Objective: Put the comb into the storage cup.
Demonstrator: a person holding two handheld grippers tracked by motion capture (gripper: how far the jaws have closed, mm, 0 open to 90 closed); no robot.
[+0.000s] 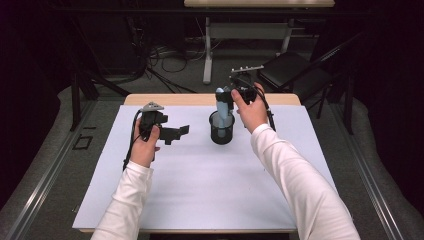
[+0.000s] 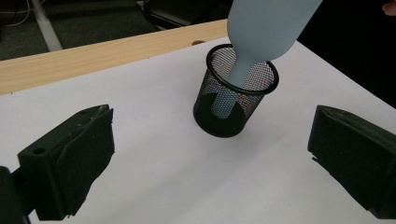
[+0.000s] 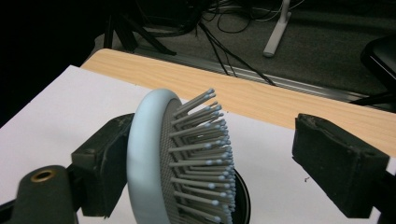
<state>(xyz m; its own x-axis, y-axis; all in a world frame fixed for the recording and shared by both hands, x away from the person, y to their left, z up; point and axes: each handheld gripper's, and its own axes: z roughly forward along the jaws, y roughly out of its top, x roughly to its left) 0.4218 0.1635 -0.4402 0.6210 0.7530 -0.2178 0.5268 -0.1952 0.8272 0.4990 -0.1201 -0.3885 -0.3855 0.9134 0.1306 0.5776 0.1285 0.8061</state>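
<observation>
R gripper (image 3: 205, 163) jaws spread wide: the pale-blue hairbrush (image 3: 180, 158) rests its back against one pad, other pad well clear of the bristles, so nothing is clamped. Brush head sits between the jaws, bristles pointing toward the far pad. From the left gripper view the brush's handle goes down into a black mesh cup (image 2: 236, 95), head sticking up above the rim, tilted. L gripper (image 2: 205, 158) jaws also wide apart, empty, aimed at the cup from nearby, not touching. From above: cup (image 1: 222, 127) stands upright near table's far-centre on a white sheet (image 1: 200, 185); R hand (image 1: 251, 107) just beside it, L hand (image 1: 146, 145) left of it. Wooden table edge (image 1: 165, 99) beyond the sheet; dark floor w/ cables behind.
</observation>
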